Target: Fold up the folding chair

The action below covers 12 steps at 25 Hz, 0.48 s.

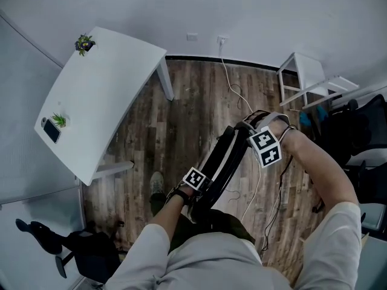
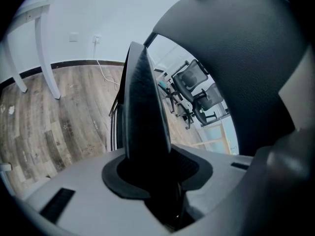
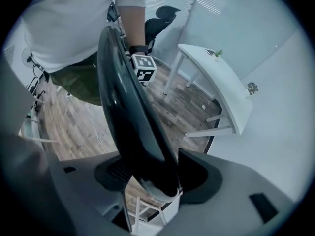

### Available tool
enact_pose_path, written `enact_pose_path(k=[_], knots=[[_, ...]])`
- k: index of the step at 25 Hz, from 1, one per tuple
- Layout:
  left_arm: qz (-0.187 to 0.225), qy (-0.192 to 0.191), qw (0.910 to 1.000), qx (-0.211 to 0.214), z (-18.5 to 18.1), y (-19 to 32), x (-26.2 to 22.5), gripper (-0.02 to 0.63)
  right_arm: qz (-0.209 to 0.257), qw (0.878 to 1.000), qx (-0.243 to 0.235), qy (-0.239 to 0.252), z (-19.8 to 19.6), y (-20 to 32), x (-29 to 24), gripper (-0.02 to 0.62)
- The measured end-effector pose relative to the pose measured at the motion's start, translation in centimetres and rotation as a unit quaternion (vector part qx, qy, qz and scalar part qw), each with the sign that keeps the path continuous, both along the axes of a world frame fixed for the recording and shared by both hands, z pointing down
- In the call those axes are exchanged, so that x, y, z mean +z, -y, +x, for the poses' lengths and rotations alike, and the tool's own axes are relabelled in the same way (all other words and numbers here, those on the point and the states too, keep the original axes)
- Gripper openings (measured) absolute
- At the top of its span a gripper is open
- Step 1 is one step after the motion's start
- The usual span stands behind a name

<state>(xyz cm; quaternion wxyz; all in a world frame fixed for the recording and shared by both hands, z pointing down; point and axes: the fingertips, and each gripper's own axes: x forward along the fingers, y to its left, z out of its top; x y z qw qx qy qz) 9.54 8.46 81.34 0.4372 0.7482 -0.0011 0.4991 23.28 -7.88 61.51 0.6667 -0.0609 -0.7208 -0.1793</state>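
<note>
The black folding chair (image 1: 221,162) is folded flat and slants from my lap up toward the right over the wooden floor. My left gripper (image 1: 201,192) grips its near lower end. In the left gripper view the jaws (image 2: 157,176) are shut on a thin black edge of the chair (image 2: 145,112), which rises straight ahead. My right gripper (image 1: 251,130) points steeply down at the chair's far upper end. In the right gripper view a glossy black panel of the chair (image 3: 128,107) fills the gap between the jaws (image 3: 152,181), and both pads lie against it.
A white table (image 1: 103,95) with two small plants and a phone (image 1: 51,130) stands at the left. A white stool (image 1: 308,80) is at the back right, with dark office chairs (image 1: 363,125) beside it. A white cable (image 1: 233,89) trails over the floor. Another black chair (image 1: 84,246) is at the lower left.
</note>
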Motion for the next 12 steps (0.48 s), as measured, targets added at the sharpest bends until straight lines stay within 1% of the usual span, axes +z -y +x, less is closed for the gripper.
enact_pose_path(k=[4,7,10,12], knots=[[0.003,0.001,1.0000,0.000,0.2,-0.1,0.0,0.146,0.027,0.998,-0.056,-0.021,0.3,0.2,0.8,0.244],[0.001,0.001,1.0000,-0.002,0.3,-0.1,-0.1,0.147,0.038,0.996,-0.083,-0.023,0.2,0.2,1.0,0.217],[-0.001,0.002,1.0000,-0.003,0.3,-0.1,-0.2,0.148,0.048,0.992,-0.114,-0.030,0.1,0.2,1.2,0.213],[-0.003,0.005,1.0000,-0.004,0.3,-0.1,-0.2,0.147,0.051,0.990,-0.125,-0.029,0.0,0.2,1.2,0.204]])
